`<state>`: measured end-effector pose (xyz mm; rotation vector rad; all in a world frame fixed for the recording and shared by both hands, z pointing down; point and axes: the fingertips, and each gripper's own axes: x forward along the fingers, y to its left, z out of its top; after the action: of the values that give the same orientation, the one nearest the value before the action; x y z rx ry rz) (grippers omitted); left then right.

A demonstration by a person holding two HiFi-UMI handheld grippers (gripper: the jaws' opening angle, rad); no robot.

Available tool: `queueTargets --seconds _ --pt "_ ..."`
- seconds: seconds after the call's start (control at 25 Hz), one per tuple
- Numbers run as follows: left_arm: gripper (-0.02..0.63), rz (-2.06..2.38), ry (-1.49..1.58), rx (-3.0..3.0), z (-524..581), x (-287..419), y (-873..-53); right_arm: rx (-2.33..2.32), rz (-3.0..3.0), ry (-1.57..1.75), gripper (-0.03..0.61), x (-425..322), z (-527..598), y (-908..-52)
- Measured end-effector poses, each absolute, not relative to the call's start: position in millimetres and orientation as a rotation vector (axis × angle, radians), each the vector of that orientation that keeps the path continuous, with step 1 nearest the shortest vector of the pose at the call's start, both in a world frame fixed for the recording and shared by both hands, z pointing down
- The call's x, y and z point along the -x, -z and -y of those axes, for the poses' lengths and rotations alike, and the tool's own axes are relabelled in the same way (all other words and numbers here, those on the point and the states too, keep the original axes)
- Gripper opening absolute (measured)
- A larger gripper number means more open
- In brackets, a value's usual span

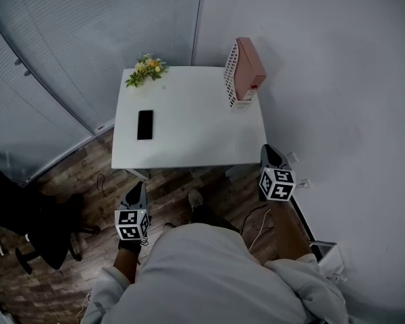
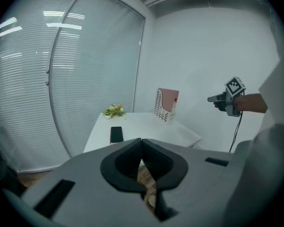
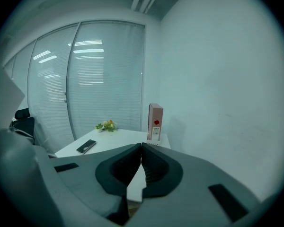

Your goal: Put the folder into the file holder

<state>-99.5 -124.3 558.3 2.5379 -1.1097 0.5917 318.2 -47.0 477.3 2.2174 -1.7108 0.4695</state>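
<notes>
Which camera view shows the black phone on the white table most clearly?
The head view: it looks down on the phone, so its whole dark rectangle shows, lying flat on the white table. The left gripper view shows it foreshortened; the right gripper view shows it small and slanted.

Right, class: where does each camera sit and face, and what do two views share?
Head view: on the person's head, facing steeply down at the table; left tool, right tool, torso show.
Left gripper view: on the left tool, facing the table; shut jaws, right tool show.
Right gripper view: on the right tool, facing the table; shut jaws show.
Both gripper views share the phone and folder.
</notes>
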Motion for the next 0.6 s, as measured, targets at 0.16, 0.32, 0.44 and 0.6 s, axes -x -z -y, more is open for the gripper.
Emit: queueTargets --seconds 0.16,0.32,0.44,0.6 --pt "0.009 1.103 -0.598 -2.548 117 98 -556 -2.237 1.74 -0.368 0.014 -302 26 -475" --pt "0.009 1.092 -0.606 -2.559 114 94 -556 -2.255 1.76 -0.296 0.012 -285 11 -478" --pt "0.009 1.078 -0.615 -2.569 111 88 -556 -2.265 1.776 -0.285 0.012 -275 2 -484" --pt "0.009 1.057 -0.628 -2.583 108 80 -555 -2.247 1.795 -0.306 0.012 -266 -6 -493"
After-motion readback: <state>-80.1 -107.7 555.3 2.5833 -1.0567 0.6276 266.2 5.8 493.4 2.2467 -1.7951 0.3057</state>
